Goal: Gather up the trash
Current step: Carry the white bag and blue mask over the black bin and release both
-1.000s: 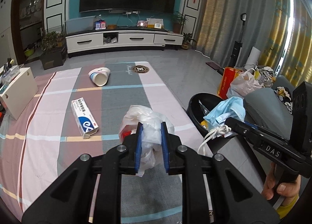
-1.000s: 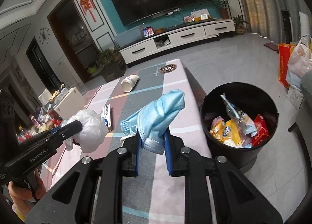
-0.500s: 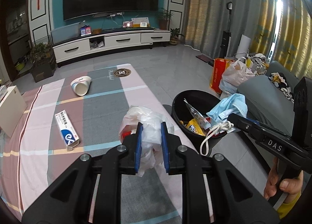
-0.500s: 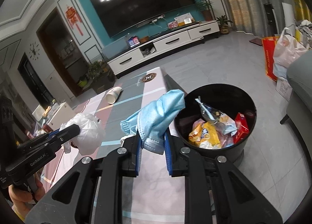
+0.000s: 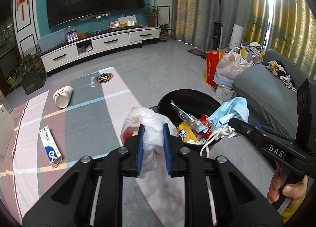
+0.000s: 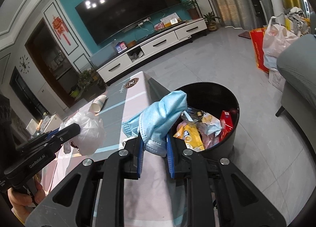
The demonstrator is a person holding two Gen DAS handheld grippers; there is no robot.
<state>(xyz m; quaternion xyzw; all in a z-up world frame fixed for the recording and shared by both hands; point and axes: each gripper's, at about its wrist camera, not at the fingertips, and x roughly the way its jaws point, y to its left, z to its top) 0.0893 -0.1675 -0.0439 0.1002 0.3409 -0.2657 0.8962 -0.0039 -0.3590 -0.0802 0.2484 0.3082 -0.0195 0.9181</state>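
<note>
My left gripper (image 5: 153,144) is shut on a crumpled white plastic bag (image 5: 146,122) and holds it above the table's right edge, beside the black trash bin (image 5: 189,96). The bag also shows in the right wrist view (image 6: 86,132). My right gripper (image 6: 154,148) is shut on a light blue face mask (image 6: 164,112), held at the near rim of the bin (image 6: 235,128). In the left wrist view the mask (image 5: 231,112) hangs over the bin with its white ear loop dangling. The bin holds snack wrappers and a red box.
A tipped white paper cup (image 5: 63,97) and a blue-white carton (image 5: 50,149) lie on the checked tablecloth (image 5: 88,116). A grey sofa (image 5: 264,88), a red bag (image 5: 211,69) and a white plastic bag (image 5: 231,65) stand beyond the bin.
Both grippers have moved right toward the bin with their loads. The bin is now nearer in both views, and the mask hangs over its opening.
</note>
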